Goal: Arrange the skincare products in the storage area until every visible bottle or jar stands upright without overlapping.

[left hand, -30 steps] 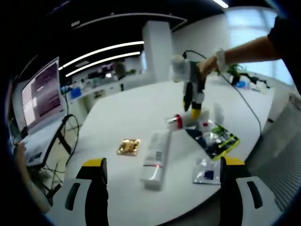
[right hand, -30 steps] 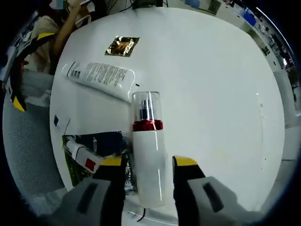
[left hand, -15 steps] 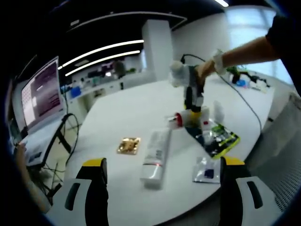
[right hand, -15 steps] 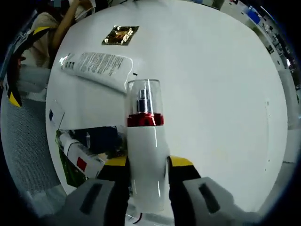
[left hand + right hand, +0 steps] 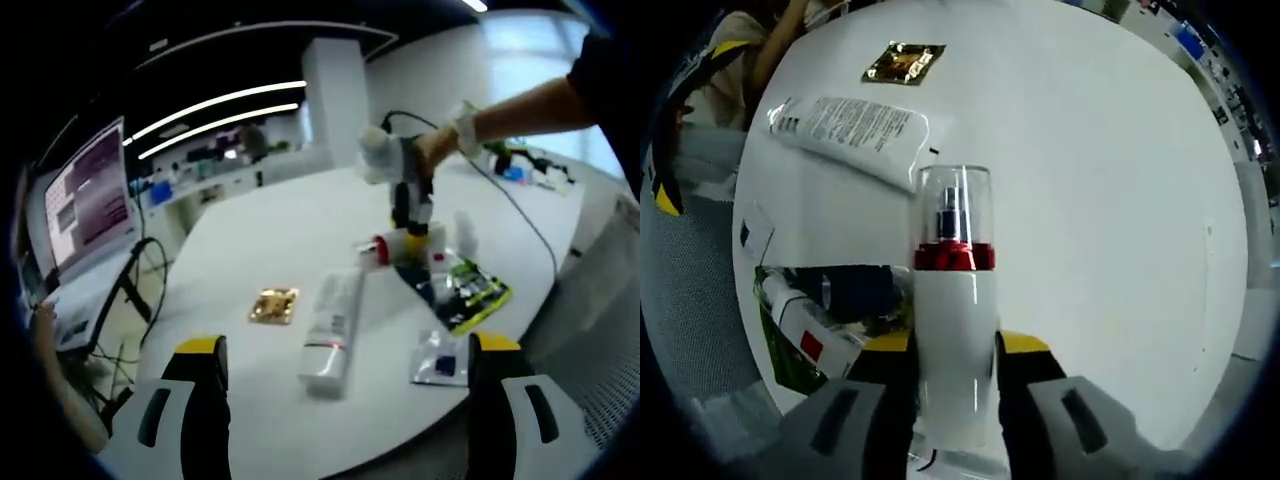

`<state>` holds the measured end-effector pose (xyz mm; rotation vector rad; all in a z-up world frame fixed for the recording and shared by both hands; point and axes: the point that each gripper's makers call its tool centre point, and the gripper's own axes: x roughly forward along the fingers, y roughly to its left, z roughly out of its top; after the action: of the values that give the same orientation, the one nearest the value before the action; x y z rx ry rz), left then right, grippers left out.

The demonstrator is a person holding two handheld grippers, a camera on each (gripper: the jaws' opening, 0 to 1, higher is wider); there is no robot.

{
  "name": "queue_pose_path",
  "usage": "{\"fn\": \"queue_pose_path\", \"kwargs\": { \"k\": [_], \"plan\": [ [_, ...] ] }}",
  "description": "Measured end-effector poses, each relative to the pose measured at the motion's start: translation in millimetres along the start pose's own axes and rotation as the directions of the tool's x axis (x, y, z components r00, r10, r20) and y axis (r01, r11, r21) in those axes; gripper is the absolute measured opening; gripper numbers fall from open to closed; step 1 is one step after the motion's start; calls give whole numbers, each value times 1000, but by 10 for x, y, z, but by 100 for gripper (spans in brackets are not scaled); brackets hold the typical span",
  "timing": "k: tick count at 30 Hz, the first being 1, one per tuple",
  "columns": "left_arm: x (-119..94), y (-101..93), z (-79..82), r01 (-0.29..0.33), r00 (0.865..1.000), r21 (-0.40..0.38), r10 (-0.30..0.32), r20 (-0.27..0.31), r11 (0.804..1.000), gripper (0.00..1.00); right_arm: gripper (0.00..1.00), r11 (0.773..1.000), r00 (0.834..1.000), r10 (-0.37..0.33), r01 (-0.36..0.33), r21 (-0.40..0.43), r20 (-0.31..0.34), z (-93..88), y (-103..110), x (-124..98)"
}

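The work surface is a round white table (image 5: 290, 240) in an open office with long ceiling light strips, a white column and a lit monitor (image 5: 88, 195) at the table's edge.

On the table lie a white tube (image 5: 332, 322) on its side, a gold foil sachet (image 5: 274, 305) near it, and a small clear packet (image 5: 440, 360) close to the rim. A green-and-black pouch (image 5: 462, 292) with small items lies beside the bottle.

The right gripper (image 5: 952, 345) has its jaws pressed against both sides of a white bottle (image 5: 952, 320) with a red collar and clear cap. In the left gripper view this bottle (image 5: 385, 250) lies horizontal at the table, under the right gripper, which a person's hand (image 5: 440, 145) holds.

The left gripper (image 5: 345, 362) hangs wide open and empty, well apart from the tube.

The bottle's base is hidden between the jaws. The pouch contents are too jumbled to identify. A seated person at the table's edge is cut off.
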<state>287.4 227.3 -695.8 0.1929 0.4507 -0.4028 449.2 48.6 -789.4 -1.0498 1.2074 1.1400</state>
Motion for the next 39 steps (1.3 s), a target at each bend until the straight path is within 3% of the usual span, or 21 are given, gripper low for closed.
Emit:
{"fn": "queue_pose_path", "kwargs": {
  "k": [16,22,24,27,31,37,39],
  "plan": [
    [0,17,-6,-10,1000,5,10,-2,1000,97,27,1000,1000,-14,15,23,-20,-1,-14,2],
    [-2,19,1,-10,1000,5,10,2,1000,97,26,996,1000,19,-18,87,-10,-29,-8,-3],
    [-3,17,6,-8,1000,4,8,5,1000,97,26,993,999,31,-33,112,20,-16,-23,-11],
    [-3,19,6,-9,1000,4,9,5,1000,97,26,976,994,87,-99,192,67,-12,-9,-27],
    [-5,27,9,-12,1000,4,12,6,1000,97,26,933,977,150,-190,307,151,-19,-22,-51],
    [-5,20,4,-8,1000,4,8,3,1000,97,26,891,958,192,-262,372,214,-37,-46,-70],
    [-5,15,-1,-6,1000,4,6,0,1000,97,26,867,948,212,-295,403,237,-29,-32,-79]
  ]
}}
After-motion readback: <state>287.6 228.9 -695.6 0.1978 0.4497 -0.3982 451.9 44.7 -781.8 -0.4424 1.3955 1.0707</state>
